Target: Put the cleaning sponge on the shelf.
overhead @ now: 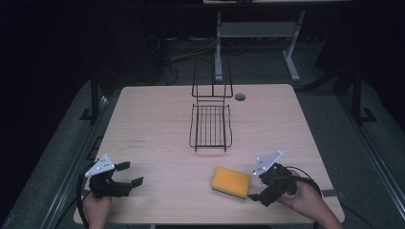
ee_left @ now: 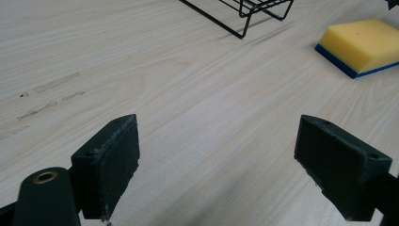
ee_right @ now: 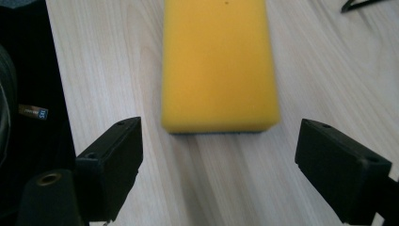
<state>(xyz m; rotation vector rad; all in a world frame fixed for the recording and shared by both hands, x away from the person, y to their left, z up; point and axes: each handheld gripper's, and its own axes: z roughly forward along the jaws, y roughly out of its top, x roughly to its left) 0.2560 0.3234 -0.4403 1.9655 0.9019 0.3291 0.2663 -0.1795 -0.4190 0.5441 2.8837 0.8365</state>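
Wood table (overhead: 157,124), black wire rack (overhead: 210,126) at its middle. Yellow sponge (overhead: 231,182) lies flat near the front edge, just ahead of the right gripper (overhead: 256,187), jaws wide, empty. Left gripper (overhead: 132,174) well apart, jaws wide, empty.

sponge (ee_right: 219,66) far end cut off, near edge blurred, rack (ee_left: 244,12) mostly cropped

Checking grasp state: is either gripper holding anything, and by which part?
Nothing is held. The left gripper and right gripper both stand open, and the sponge lies free on the table.
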